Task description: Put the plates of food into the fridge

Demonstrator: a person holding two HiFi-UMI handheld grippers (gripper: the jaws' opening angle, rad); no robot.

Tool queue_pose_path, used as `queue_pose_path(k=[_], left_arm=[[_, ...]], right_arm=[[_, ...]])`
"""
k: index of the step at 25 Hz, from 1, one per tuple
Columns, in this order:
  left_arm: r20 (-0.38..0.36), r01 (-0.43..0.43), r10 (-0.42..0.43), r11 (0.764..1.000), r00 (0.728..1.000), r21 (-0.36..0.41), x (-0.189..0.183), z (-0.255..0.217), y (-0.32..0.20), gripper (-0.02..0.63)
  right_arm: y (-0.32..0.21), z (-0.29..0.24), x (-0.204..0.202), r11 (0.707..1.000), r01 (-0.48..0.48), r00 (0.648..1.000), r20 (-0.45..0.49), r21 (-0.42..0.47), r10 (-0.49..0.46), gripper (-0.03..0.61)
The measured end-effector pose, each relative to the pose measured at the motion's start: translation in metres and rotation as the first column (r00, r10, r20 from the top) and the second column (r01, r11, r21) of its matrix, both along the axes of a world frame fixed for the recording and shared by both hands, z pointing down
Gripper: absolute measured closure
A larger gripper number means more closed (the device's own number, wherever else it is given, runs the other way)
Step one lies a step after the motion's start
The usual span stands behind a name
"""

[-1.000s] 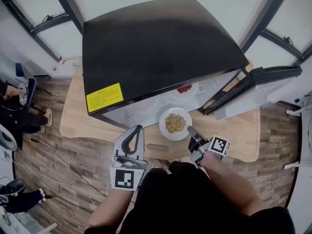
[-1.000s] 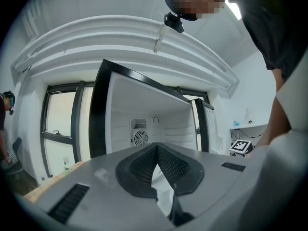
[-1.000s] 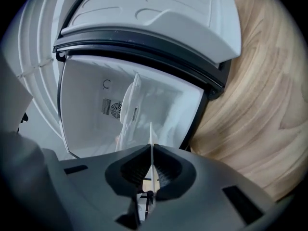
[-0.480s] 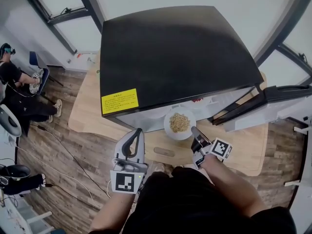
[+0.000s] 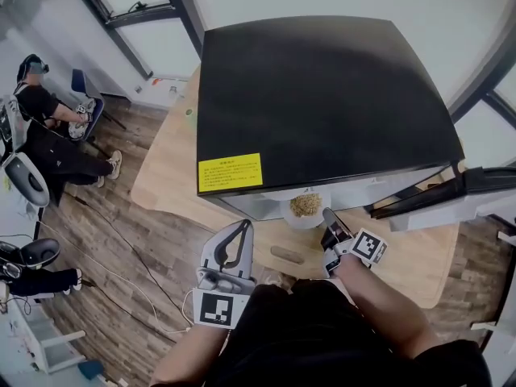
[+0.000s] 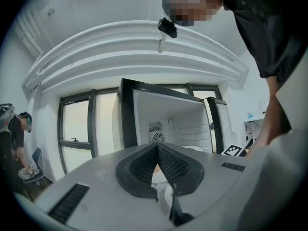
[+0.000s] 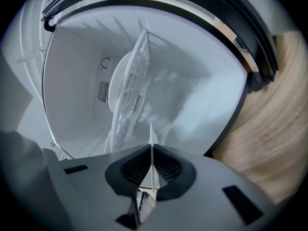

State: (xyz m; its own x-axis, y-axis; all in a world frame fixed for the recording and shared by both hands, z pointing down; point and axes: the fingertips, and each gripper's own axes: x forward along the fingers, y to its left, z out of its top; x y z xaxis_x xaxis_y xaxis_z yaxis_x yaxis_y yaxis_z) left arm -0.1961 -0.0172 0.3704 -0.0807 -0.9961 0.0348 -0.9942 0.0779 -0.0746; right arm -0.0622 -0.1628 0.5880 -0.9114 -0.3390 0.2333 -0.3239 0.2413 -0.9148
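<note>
I can read nothing here. The yellow label (image 5: 230, 172) on top of the black fridge (image 5: 322, 95), left of centre in the head view, carries print too small.

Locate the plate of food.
In the head view, the plate sits centre, at the open front of the fridge, its rim pinched in the right gripper.

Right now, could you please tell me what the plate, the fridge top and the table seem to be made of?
The plate: white, smooth, thin-edged; probably glazed ceramic or melamine.
The fridge top: black with a soft sheen; likely painted metal or plastic.
The table: pale, matt, with visible grain; wood or wood veneer.
</note>
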Motion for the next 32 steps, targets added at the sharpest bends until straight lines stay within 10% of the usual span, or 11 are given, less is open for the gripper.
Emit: queue_pose_path(k=[21,32], left_arm=[[0.002,0.102,-0.102,0.992,0.995,-0.073,-0.026,0.016,0.048,0.611],[0.005,0.148,-0.148,0.987,0.989,-0.06,-0.044,0.009,0.067,0.61]], right_arm=[[-0.017,0.027,-0.066,0.999,0.042,0.997,-0.059,0.022,-0.041,0.545],[-0.037,0.043,-0.077,0.994,0.042,0.964,-0.264,0.098,-0.015,0.543]])
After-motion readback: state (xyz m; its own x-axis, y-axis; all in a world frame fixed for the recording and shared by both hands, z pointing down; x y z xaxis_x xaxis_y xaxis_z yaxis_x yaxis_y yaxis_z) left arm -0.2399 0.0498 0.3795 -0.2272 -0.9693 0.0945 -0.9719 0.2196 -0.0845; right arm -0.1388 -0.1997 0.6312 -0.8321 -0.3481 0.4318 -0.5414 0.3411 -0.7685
